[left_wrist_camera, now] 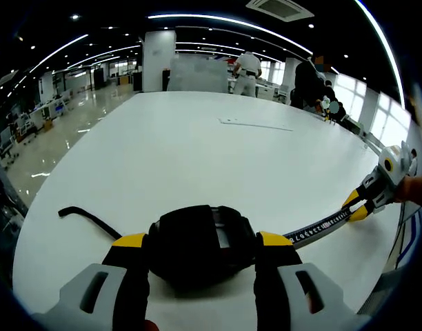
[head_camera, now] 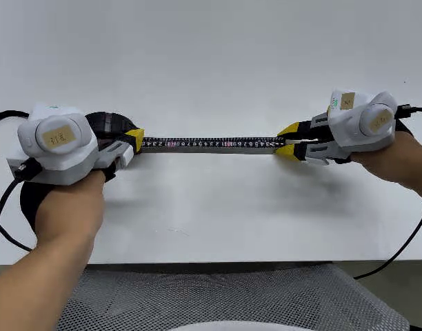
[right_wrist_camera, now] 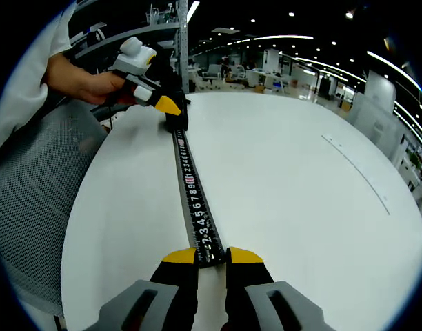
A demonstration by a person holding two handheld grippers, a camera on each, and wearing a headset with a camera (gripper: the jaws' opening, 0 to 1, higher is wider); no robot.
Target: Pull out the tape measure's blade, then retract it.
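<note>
L tool (left_wrist_camera: 202,240): jaws clamped on both sides of the black tape measure case (head_camera: 107,124), at L side of tabletop.
R tool (right_wrist_camera: 211,256): jaws pinched together on free end of blade (head_camera: 211,143), at R side.
Blade: drawn out straight btwn the 2 tools, numbers facing up, low over the surface; can't tell if touching it.
Tabletop (head_camera: 218,62): white, matte, wide, rounded edge; faint shadows under blade & tools.
On it: black cable (left_wrist_camera: 87,217) curling just L of case; thin pale strip (left_wrist_camera: 256,124) well apart, twd far side.
Near edge: grey mesh chair (head_camera: 218,296) tucked under.
Room: big open-plan hall, glossy floor (left_wrist_camera: 66,124) w/ reflections, ceiling strip lights (left_wrist_camera: 218,19), spot lights.
Far side: people (left_wrist_camera: 249,69) standing beyond tabletop, windows at R.
Bkgd: metal shelving (right_wrist_camera: 128,34) behind L tool.
</note>
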